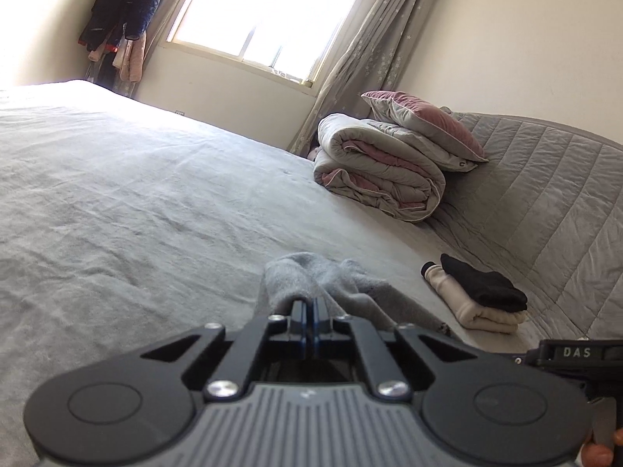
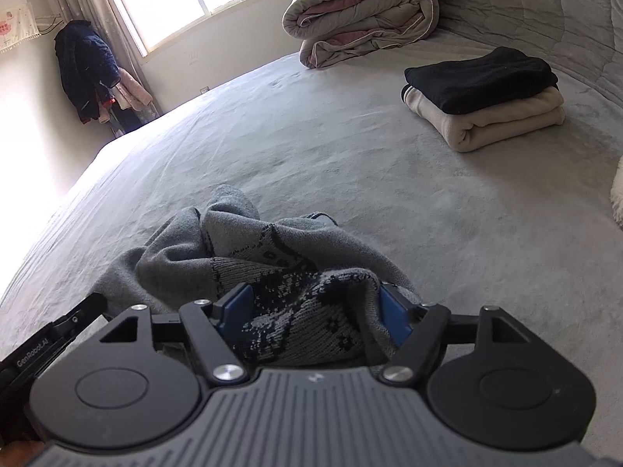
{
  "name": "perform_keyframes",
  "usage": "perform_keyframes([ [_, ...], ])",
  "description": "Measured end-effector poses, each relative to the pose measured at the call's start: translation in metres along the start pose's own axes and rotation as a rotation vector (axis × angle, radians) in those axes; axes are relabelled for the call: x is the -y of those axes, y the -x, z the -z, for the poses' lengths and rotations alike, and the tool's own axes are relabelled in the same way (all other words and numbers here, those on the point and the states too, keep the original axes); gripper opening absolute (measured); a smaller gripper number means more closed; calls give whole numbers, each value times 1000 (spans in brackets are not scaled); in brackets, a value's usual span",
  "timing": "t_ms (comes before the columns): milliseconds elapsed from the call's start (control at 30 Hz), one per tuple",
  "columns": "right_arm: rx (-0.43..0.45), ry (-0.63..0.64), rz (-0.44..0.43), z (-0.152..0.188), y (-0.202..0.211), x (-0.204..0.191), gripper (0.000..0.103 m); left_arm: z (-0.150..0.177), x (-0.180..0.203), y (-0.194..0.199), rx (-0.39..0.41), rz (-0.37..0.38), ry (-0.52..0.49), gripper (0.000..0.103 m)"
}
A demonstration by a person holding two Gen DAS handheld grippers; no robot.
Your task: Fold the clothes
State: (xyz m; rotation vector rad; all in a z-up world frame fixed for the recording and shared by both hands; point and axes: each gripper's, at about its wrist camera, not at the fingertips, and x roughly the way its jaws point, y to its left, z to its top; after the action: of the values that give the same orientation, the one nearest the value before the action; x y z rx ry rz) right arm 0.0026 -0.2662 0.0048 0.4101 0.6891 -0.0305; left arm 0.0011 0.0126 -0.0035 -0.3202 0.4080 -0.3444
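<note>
Two garments already lie folded: at the right of your right wrist view a black folded garment sits on top of a cream folded garment, stacked on the bed near the quilted headboard. That much looks done

The piece in hand is the grey knit sweater with a dark pattern, bunched in a loose heap at the lower middle of both views, not flat and not folded. Your left gripper is pinched narrow on a ridge of the grey cloth. Your right gripper stands wide, its blue pads on either side of a patterned fold that lies between them without being squeezed

What is left, by my reading, is spreading this sweater out, folding it, and adding it to the stack. A white fluffy item at the far right edge may be more laundry; I cannot tell
</note>
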Motion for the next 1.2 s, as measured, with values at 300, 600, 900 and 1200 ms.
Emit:
perform_keyframes([
  [300, -11, -54, -54, -6, 3, 0, 77, 3, 43, 64, -41, 47, -134, 2],
  [600, -7, -100, -70, -9, 12, 8, 77, 17, 74, 118, -146, 136, -165, 2],
  [900, -22, -150, -34, -8, 13, 28, 77, 25, 75, 111, -357, 172, -197, 4],
  [1200, -25, -223, -18, -15, 14, 48, 77, 2, 71, 68, -365, 100, -190, 80],
])
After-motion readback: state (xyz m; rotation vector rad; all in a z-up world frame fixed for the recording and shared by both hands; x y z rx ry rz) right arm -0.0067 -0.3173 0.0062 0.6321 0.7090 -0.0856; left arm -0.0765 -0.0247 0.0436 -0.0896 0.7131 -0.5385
